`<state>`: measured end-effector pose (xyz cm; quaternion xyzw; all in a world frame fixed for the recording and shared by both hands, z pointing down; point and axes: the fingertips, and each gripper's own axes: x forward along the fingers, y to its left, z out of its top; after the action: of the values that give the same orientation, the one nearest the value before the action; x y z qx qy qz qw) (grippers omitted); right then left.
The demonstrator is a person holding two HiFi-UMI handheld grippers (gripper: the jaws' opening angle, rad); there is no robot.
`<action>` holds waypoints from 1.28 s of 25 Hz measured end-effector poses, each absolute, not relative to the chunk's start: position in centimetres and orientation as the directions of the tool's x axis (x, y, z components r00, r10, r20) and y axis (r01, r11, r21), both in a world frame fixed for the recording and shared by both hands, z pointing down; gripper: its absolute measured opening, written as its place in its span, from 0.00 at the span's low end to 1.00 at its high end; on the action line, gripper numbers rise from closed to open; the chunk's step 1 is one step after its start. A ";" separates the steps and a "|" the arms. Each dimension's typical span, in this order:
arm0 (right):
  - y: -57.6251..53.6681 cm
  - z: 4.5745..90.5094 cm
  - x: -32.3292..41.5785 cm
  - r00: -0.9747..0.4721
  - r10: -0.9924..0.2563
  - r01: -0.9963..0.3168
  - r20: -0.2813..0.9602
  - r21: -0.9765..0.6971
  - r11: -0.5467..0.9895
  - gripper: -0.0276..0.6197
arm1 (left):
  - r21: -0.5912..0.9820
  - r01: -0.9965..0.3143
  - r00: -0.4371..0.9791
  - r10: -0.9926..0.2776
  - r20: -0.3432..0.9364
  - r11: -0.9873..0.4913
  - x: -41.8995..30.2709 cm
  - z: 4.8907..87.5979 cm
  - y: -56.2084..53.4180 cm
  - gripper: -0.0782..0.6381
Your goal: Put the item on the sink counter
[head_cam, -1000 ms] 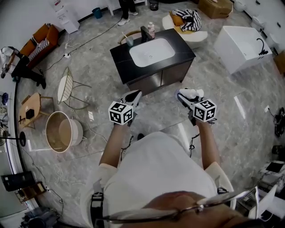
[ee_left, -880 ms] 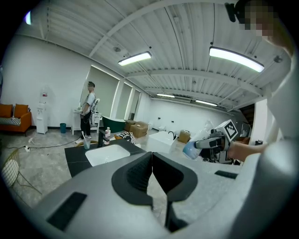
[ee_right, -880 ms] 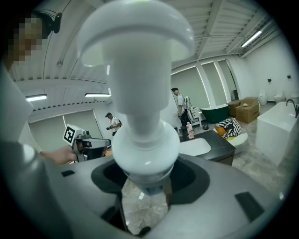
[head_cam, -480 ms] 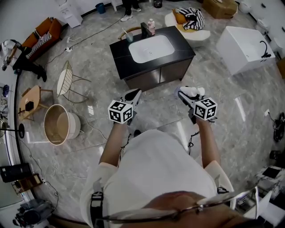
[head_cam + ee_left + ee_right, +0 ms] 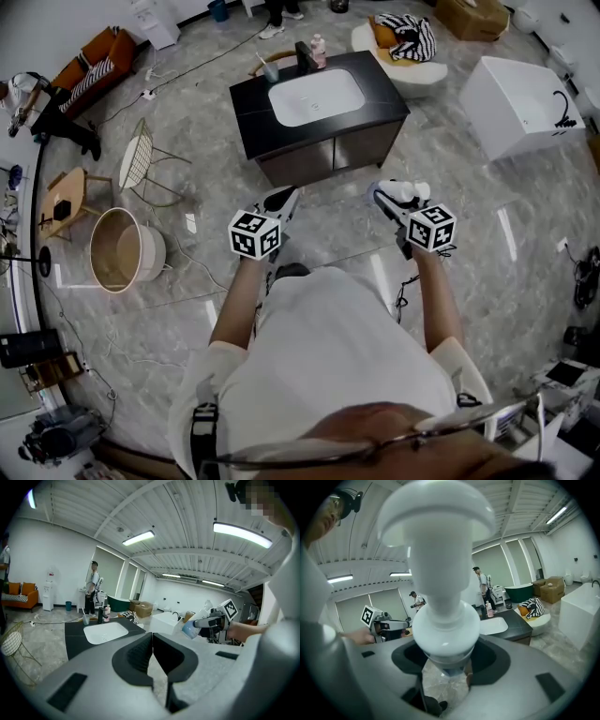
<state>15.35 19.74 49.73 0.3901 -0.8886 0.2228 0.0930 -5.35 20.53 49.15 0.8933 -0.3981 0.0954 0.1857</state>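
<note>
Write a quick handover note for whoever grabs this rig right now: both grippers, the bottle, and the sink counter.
Left gripper: shut, empty.
Right gripper: shut on the white bottle, carried in the air.
Sink counter: ahead across the floor; a cup, faucet and pink bottle stand at its far edge.
Done: bottle in the gripper.
Left: walk up, set it on the black top, release.

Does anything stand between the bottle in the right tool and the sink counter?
Nothing visible does: only floor lies between the white bottle in the right tool and the sink counter.
</note>
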 end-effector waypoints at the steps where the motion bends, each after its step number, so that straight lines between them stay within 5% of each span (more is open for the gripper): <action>1: 19.7 49.8 15.5 -0.678 -0.651 -0.735 0.340 -0.323 0.596 0.43 | 0.258 -0.747 0.665 -0.676 0.319 -0.613 -5.2 49.3 20.6 0.12; 15: 17.6 51.1 16.5 -0.656 -0.664 -0.755 0.359 -0.326 0.570 0.43 | 0.281 -0.734 0.679 -0.660 0.323 -0.618 -4.0 50.9 18.2 0.12; 32: 5.3 51.6 16.0 -0.582 -0.706 -0.813 0.403 -0.317 0.489 0.43 | 0.342 -0.670 0.742 -0.592 0.314 -0.659 -4.2 52.3 3.2 0.12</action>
<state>16.05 5.27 51.59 0.4438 -0.8558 0.2420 0.1099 -4.21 3.19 52.29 0.9065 -0.3481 0.0876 0.2225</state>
